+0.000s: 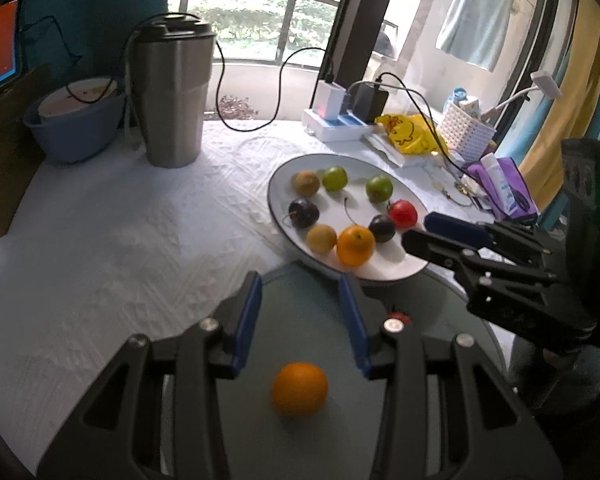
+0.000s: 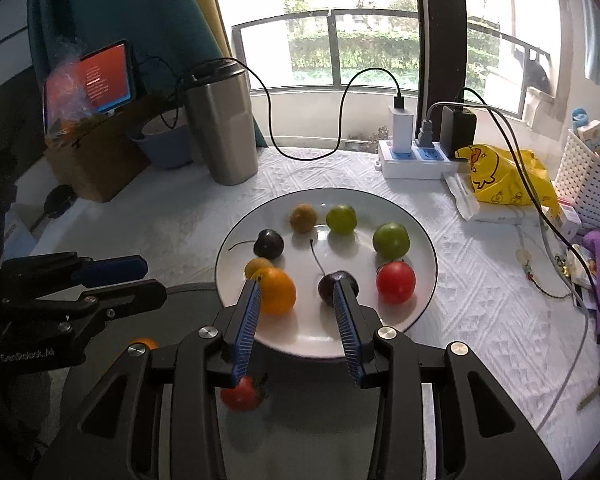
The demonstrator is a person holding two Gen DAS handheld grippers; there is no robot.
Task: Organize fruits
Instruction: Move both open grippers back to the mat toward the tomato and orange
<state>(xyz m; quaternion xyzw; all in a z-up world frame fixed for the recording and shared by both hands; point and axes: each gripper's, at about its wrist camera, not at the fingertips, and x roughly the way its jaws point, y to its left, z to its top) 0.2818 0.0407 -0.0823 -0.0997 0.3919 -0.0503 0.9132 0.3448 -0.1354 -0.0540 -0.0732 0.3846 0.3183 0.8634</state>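
Note:
A white plate (image 1: 276,216) holds several fruits: an orange (image 1: 355,246), a red tomato (image 1: 403,213), two dark plums, two green fruits and two brownish ones. In front of it lies a grey-green plate (image 1: 300,340). On that plate rest a second orange (image 1: 300,390) and a small red tomato (image 2: 242,396). My left gripper (image 1: 302,310) hangs open over the grey plate, just beyond the orange, with nothing between its fingers. My right gripper (image 2: 298,312) is open and empty over the white plate's near rim, its tips framing the orange (image 2: 276,290) and a plum (image 2: 332,286).
A steel tumbler (image 1: 172,96) and a blue bowl (image 1: 76,120) stand at the back left. A power strip (image 2: 414,160) with chargers and cables, a yellow bag (image 2: 504,180) and a white basket (image 2: 588,184) crowd the back right. A white textured cloth covers the table.

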